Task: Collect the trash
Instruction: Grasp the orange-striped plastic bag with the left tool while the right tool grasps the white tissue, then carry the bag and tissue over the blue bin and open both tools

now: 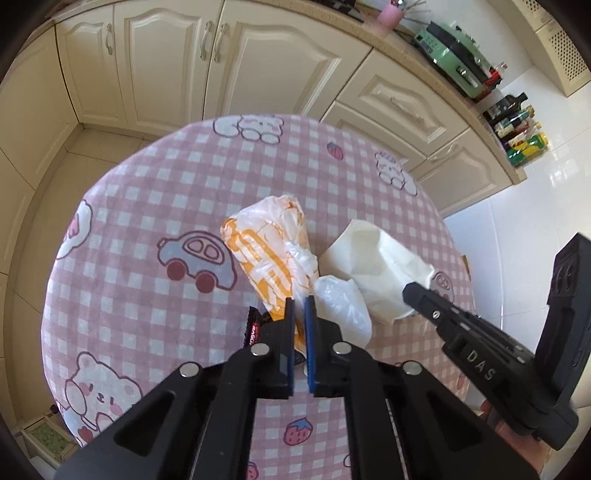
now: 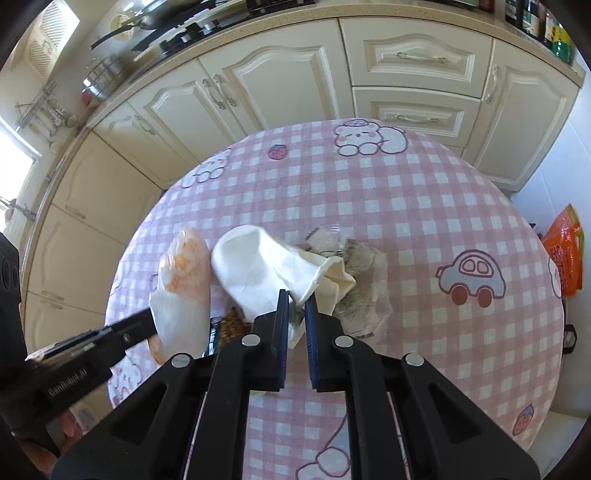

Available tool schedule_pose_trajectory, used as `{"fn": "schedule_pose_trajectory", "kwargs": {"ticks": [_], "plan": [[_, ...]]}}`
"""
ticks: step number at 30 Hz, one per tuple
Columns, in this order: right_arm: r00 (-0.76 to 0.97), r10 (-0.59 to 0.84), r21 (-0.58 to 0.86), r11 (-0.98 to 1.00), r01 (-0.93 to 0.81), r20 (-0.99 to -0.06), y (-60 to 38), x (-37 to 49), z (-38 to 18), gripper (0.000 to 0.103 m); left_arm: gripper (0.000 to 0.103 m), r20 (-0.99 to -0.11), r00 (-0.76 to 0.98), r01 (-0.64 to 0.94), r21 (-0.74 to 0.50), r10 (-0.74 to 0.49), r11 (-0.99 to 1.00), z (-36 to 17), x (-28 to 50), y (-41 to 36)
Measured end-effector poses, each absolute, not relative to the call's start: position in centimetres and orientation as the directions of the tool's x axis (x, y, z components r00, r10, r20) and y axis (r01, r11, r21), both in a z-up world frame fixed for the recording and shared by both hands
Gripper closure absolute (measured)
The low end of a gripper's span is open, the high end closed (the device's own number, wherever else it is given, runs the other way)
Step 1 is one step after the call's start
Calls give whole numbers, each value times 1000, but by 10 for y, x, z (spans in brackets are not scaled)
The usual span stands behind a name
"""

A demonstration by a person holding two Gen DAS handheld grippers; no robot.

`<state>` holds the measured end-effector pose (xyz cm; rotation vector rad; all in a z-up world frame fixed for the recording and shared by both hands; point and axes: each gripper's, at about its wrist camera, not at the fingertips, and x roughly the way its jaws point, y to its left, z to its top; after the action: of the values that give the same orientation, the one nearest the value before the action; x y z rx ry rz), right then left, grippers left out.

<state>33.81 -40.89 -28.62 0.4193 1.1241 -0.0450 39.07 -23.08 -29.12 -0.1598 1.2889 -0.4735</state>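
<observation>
Ahead of both grippers the round table (image 1: pixel 147 192) lies bare up to its far edge. Left gripper (image 1: pixel 300 300) is pinched narrow on the orange bag (image 1: pixel 266 243), whose long axis runs straight away from the fingertips. Right gripper (image 2: pixel 295 295) is nipped on the white paper bag (image 2: pixel 255 269), which stretches forward-left; crumpled clear wrap (image 2: pixel 354 273) sits just right of it.

Home kitchen: cream cabinets (image 2: pixel 280 77), stove pan (image 2: pixel 140 18), counter bottles (image 1: pixel 517 129).
</observation>
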Motion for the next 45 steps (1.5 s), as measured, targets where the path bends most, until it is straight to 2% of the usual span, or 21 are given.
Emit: {"fn": "schedule_pose_trajectory", "kwargs": {"ticks": [11,20,32,39,45], "plan": [[500,164,284,943,174,-850,-370,325,-248,98,99,-836,285,238,-412,-469,879,-251,373,-184],[480,263,316,948,31,-837,-284,334,-228,98,99,-839,352,106,-404,-414,909,-244,355,-78],[336,418,367,907,-209,-844,-91,319,-252,98,99,-883,361,-138,-370,-301,919,-275,297,113],[266,436,372,892,-258,-860,-7,306,-275,98,99,-919,300,-220,-327,-255,919,-308,267,199],[249,429,366,893,-262,-868,32,305,-282,98,97,-930,264,-234,-321,-257,918,-328,265,239]]}}
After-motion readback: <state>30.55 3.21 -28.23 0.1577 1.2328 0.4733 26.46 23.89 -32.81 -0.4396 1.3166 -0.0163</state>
